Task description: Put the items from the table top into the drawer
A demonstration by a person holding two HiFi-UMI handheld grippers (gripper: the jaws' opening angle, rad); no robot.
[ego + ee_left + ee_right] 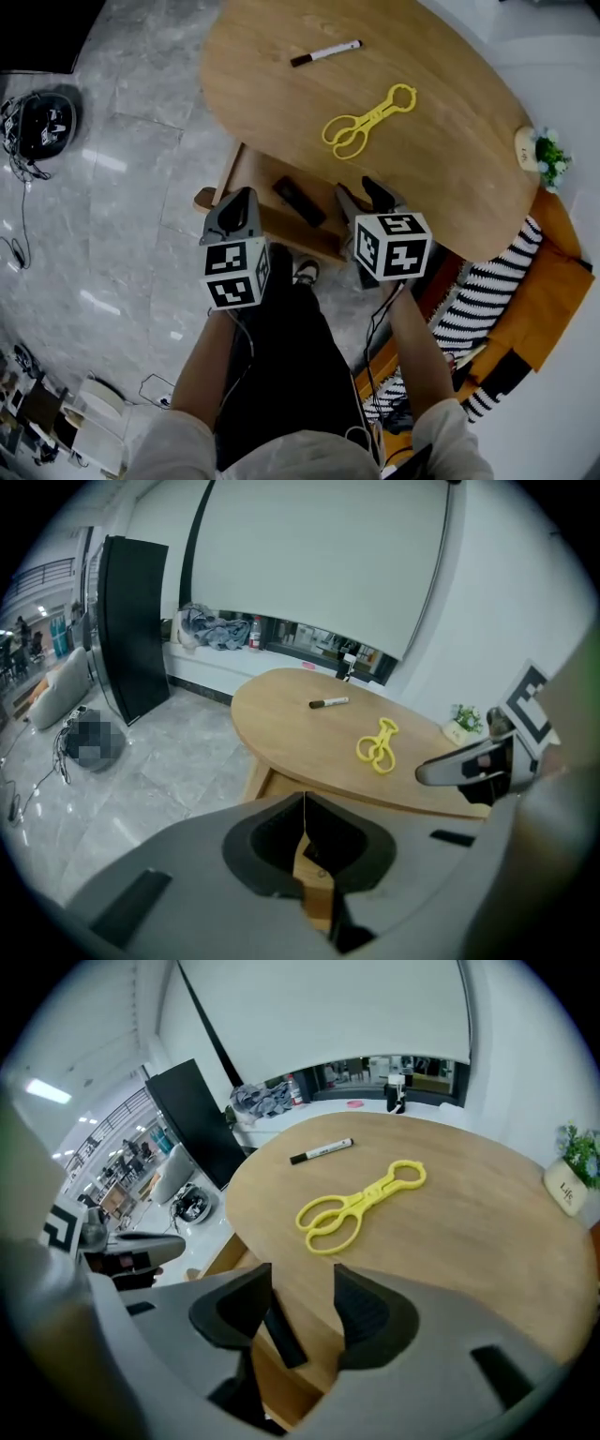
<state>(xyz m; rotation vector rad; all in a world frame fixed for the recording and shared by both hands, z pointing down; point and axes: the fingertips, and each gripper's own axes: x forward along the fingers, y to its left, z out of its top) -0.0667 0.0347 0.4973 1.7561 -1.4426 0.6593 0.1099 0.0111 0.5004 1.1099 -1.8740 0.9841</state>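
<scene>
left claw (304, 801) pressed together, right claw (303, 1288) apart and empty, drawer (249, 174) partly hidden under table (281, 103) edge

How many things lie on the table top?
3: a marker near the far edge, yellow tongs in the middle, a small potted plant at the right edge. None appear hidden.

One marker (325, 52), one tongs (367, 123), one black bar (299, 201), one plant (551, 157)

Marker (325, 52) behind tongs (368, 122) on table (272, 103), bar (299, 201) in drawer (255, 178)
</scene>
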